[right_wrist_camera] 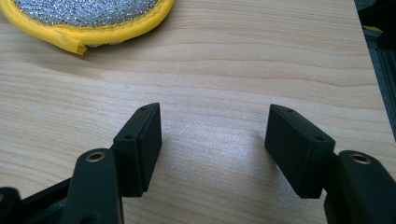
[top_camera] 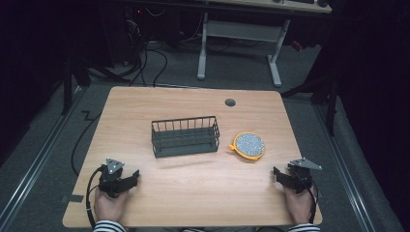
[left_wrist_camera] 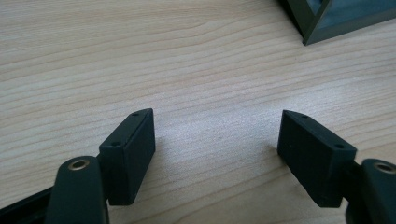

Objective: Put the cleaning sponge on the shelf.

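The left tongs (top_camera: 126,180) rest near the worktop's front left corner, jaws spread wide with nothing between them; in the left gripper view (left_wrist_camera: 217,140) bare wood lies between the black jaws. The right tongs (top_camera: 283,176) sit near the front right corner, likewise wide open and empty, as the right gripper view (right_wrist_camera: 214,133) shows. A hand in a striped sleeve holds each from the front edge. Just ahead of the right tongs lies a round scrubber (top_camera: 248,145) with a yellow rim and glittery grey face, flat on the worktop (top_camera: 193,193). Beside it, toward the middle, stands a dark wire basket (top_camera: 184,136), apart from the scrubber and empty.
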Action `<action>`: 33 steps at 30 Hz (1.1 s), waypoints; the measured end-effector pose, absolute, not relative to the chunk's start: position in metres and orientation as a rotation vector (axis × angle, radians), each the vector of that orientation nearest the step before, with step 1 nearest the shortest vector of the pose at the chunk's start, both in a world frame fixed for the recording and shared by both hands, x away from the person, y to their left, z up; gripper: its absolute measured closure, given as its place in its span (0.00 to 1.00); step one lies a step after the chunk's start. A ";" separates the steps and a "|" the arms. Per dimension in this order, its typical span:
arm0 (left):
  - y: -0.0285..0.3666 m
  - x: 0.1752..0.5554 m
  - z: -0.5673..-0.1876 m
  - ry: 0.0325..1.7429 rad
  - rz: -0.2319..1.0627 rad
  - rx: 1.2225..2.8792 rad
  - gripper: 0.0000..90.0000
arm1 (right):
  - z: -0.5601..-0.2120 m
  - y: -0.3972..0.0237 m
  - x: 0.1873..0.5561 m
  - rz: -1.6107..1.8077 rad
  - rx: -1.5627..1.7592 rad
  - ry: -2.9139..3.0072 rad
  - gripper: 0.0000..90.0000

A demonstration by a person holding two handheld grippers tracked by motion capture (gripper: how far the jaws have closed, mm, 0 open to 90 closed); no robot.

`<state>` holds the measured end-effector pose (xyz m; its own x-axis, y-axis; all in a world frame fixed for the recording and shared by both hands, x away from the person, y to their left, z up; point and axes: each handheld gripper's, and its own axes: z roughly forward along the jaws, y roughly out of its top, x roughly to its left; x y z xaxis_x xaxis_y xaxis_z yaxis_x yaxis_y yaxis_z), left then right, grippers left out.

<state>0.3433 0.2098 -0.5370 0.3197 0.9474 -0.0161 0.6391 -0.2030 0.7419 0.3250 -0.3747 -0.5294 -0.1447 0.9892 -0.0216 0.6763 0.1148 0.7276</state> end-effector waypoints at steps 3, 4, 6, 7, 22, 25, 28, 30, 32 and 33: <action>0.210 0.343 -0.537 1.399 0.602 1.932 0.31 | -0.530 -0.375 0.325 0.796 1.607 1.887 0.39; 0.210 0.343 -0.537 1.399 0.602 1.933 0.31 | -0.530 -0.375 0.325 0.796 1.607 1.887 0.39; 0.210 0.344 -0.537 1.400 0.602 1.931 0.31 | -0.530 -0.375 0.325 0.796 1.608 1.887 0.39; 0.210 0.344 -0.537 1.399 0.601 1.931 0.31 | -0.530 -0.375 0.325 0.796 1.608 1.887 0.39; 0.211 0.345 -0.536 1.406 0.606 1.924 0.36 | -0.530 -0.375 0.325 0.796 1.607 1.886 0.39; 0.211 0.345 -0.534 1.412 0.579 1.918 0.38 | -0.529 -0.374 0.325 0.796 1.607 1.888 0.39; 0.210 0.345 -0.529 1.406 0.564 1.905 0.38 | -0.529 -0.374 0.325 0.796 1.607 1.889 0.39; 0.210 0.346 -0.523 1.401 0.557 1.901 0.38 | -0.529 -0.374 0.325 0.796 1.607 1.889 0.39; 0.209 0.347 -0.516 1.387 0.549 1.905 0.38 | -0.529 -0.374 0.325 0.796 1.607 1.889 0.39; 0.209 0.348 -0.512 1.380 0.545 1.903 0.38 | -0.529 -0.374 0.325 0.796 1.607 1.889 0.39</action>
